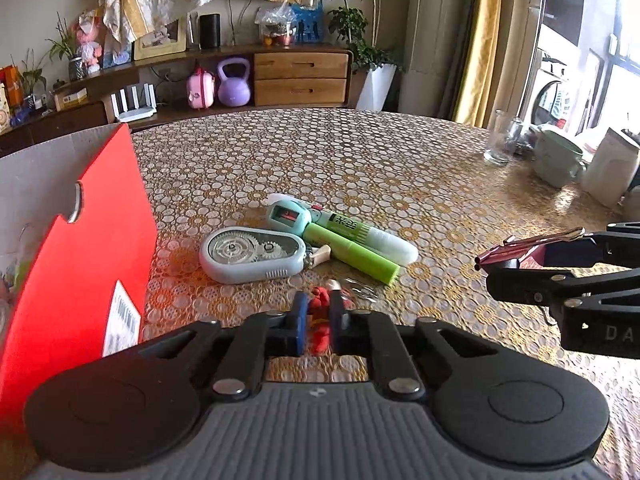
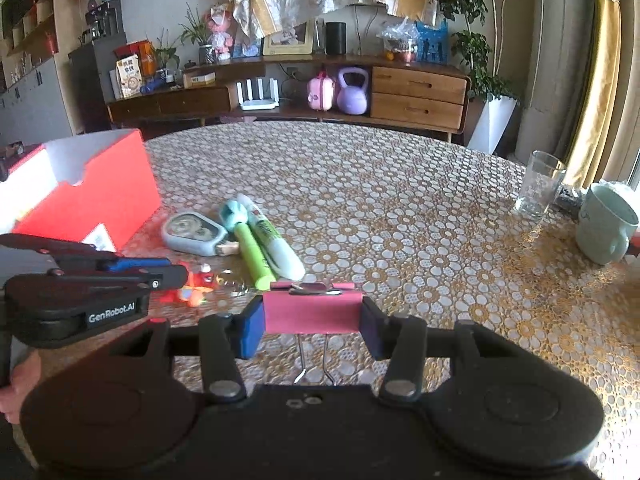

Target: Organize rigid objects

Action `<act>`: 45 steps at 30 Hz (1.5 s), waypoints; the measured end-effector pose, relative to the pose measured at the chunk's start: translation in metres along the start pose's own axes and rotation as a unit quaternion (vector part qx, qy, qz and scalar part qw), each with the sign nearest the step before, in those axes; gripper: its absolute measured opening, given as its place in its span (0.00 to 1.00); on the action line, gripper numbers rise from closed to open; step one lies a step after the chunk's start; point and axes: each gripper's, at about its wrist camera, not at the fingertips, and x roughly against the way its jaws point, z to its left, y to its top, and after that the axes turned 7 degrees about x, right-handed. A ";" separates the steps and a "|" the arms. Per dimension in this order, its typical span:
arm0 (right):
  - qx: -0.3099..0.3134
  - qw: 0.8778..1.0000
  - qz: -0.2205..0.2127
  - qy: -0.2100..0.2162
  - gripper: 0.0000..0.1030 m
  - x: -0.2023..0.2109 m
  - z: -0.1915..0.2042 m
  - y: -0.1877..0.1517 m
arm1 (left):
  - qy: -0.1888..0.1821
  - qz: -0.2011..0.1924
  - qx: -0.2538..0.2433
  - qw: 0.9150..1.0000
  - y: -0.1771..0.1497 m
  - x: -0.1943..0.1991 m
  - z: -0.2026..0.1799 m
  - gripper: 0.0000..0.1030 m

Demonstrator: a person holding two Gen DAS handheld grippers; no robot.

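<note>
Two wrist views of the sorting task, both hand-held grippers loaded. The left hand-held gripper [image 1: 319,322] was clamped together on a small red toy figure [image 1: 320,300], its blue pads pinching the figure from either side, low over the bench [image 1: 400,168]. A metal key ring [image 1: 362,292] lay just beyond the figure; whether it hung from the toy cannot be told. The right hand-held gripper [image 2: 314,320] was clamped on a pink binder clip [image 2: 313,312], held across its width with the wire handles dangling beneath, clear of the bench.

The governing relation was the red box [image 1: 80,248], open-topped with a white inner wall, which stood at the left of both hand-held grippers. It lay directly beside the left one and farther from the right one, so the left hand was judged the nearer to it. If the box is the destination, each load would travel leftward and over the rim.

Still on the bench, between the grippers and the box's far corner, lay a pale blue geared case [image 1: 252,254], a green marker [image 1: 350,250] and a white-capped pen [image 1: 372,236]. The long axes of the last two ran slantwise, side by side and touching.
</note>
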 end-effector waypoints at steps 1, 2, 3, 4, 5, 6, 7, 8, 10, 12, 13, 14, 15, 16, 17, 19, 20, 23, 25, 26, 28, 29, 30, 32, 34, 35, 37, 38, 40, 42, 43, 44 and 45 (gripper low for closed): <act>0.001 1.000 -0.001 0.001 0.46 0.004 0.002 -0.001 | 0.000 0.000 -0.003 1.000 -0.001 0.004 0.000 0.06; 0.003 1.000 -0.002 0.003 0.46 0.008 0.004 -0.001 | -0.001 0.000 -0.006 1.000 -0.003 0.007 0.000 0.06; 0.004 1.000 -0.003 0.003 0.46 0.012 0.007 -0.003 | -0.003 0.003 -0.010 1.000 -0.003 0.009 0.000 0.06; 0.005 1.000 -0.003 0.002 0.46 0.014 0.008 -0.004 | -0.005 0.007 -0.011 1.000 -0.004 0.010 0.002 0.06; 0.006 1.000 -0.002 0.003 0.46 0.016 0.009 -0.004 | -0.008 0.013 -0.009 1.000 -0.005 0.010 0.003 0.06; 0.004 1.000 -0.002 0.004 0.46 0.018 0.009 -0.005 | -0.013 0.019 -0.006 1.000 -0.006 0.010 0.005 0.06; 0.003 1.000 -0.001 0.004 0.46 0.019 0.008 -0.007 | -0.015 0.023 -0.003 1.000 -0.007 0.009 0.005 0.06; 0.001 1.000 0.000 0.005 0.46 0.020 0.007 -0.008 | -0.012 0.023 -0.002 1.000 -0.009 0.010 0.006 0.06; 0.000 1.000 0.003 0.007 0.46 0.018 0.006 -0.011 | -0.009 0.023 -0.009 1.000 -0.012 0.010 0.006 0.07; -0.001 1.000 0.007 0.010 0.46 0.016 0.005 -0.014 | -0.014 0.019 -0.015 1.000 -0.014 0.011 0.006 0.11; -0.002 1.000 0.009 0.011 0.46 0.015 0.006 -0.015 | -0.015 0.017 -0.017 1.000 -0.014 0.011 0.005 0.20; -0.001 1.000 0.011 0.012 0.46 0.012 0.005 -0.015 | -0.015 0.017 -0.018 1.000 -0.014 0.009 0.005 0.35; -0.002 1.000 0.011 0.013 0.46 0.012 0.005 -0.018 | -0.016 0.015 -0.016 1.000 -0.014 0.008 0.005 0.44; -0.003 1.000 0.012 0.014 0.46 0.011 0.005 -0.019 | -0.016 0.011 -0.015 1.000 -0.013 0.006 0.006 0.57; -0.005 1.000 0.014 0.015 0.46 0.008 0.004 -0.019 | -0.013 0.006 -0.019 1.000 -0.013 0.004 0.005 0.58; -0.007 1.000 0.016 0.017 0.46 0.004 0.004 -0.021 | -0.004 0.008 -0.035 0.999 -0.013 -0.003 0.000 0.58; -0.008 1.000 0.018 0.018 0.46 0.002 0.002 -0.022 | -0.003 0.011 -0.036 0.999 -0.013 -0.007 -0.001 0.58; -0.010 1.000 0.022 0.020 0.46 -0.003 0.000 -0.025 | 0.002 0.017 -0.033 0.999 -0.010 -0.018 0.001 0.58; -0.011 0.999 0.024 0.020 0.46 -0.005 -0.002 -0.025 | 0.004 0.023 -0.029 0.999 -0.010 -0.025 0.002 0.58; -0.012 0.999 0.025 0.020 0.46 -0.006 -0.002 -0.025 | 0.004 0.024 -0.027 0.999 -0.010 -0.026 0.003 0.57; -0.012 0.999 0.025 0.020 0.46 -0.007 -0.003 -0.026 | 0.005 0.020 -0.029 0.999 -0.010 -0.027 0.004 0.56; -0.012 0.999 0.025 0.020 0.46 -0.008 -0.004 -0.026 | 0.006 0.018 -0.030 0.999 -0.011 -0.027 0.004 0.53; -0.013 0.999 0.025 0.021 0.46 -0.009 -0.004 -0.026 | 0.006 0.016 -0.030 0.999 -0.011 -0.026 0.004 0.49; -0.013 0.999 0.025 0.021 0.46 -0.009 -0.002 -0.026 | 0.006 0.013 -0.032 0.999 -0.012 -0.025 0.004 0.38; -0.013 0.999 0.024 0.021 0.46 -0.009 -0.002 -0.026 | 0.005 0.014 -0.033 0.999 -0.011 -0.025 0.004 0.38; -0.013 0.999 0.024 0.021 0.46 -0.008 -0.002 -0.025 | 0.005 0.014 -0.032 0.999 -0.010 -0.025 0.004 0.37; -0.011 0.999 0.023 0.020 0.46 -0.006 -0.001 -0.024 | 0.009 0.013 -0.032 0.999 -0.009 -0.023 0.004 0.37; -0.010 1.000 0.022 0.019 0.46 -0.005 0.000 -0.023 | 0.008 0.012 -0.031 0.999 -0.009 -0.022 0.004 0.37; -0.009 1.000 0.020 0.018 0.46 -0.001 0.001 -0.021 | 0.001 0.011 -0.029 1.000 -0.007 -0.017 0.003 0.37; -0.007 1.000 0.017 0.017 0.46 0.003 0.003 -0.020 | -0.001 0.007 -0.029 1.000 -0.006 -0.009 0.002 0.37; -0.006 1.000 0.016 0.017 0.46 0.006 0.005 -0.019 | -0.003 0.006 -0.030 1.000 -0.005 -0.006 0.002 0.37; -0.005 1.000 0.016 0.017 0.46 0.010 0.007 -0.018 | -0.005 0.007 -0.030 1.000 -0.005 -0.003 0.002 0.37; -0.004 1.000 0.017 0.017 0.46 0.013 0.009 -0.017 | -0.007 0.009 -0.029 1.000 -0.005 0.000 0.002 0.37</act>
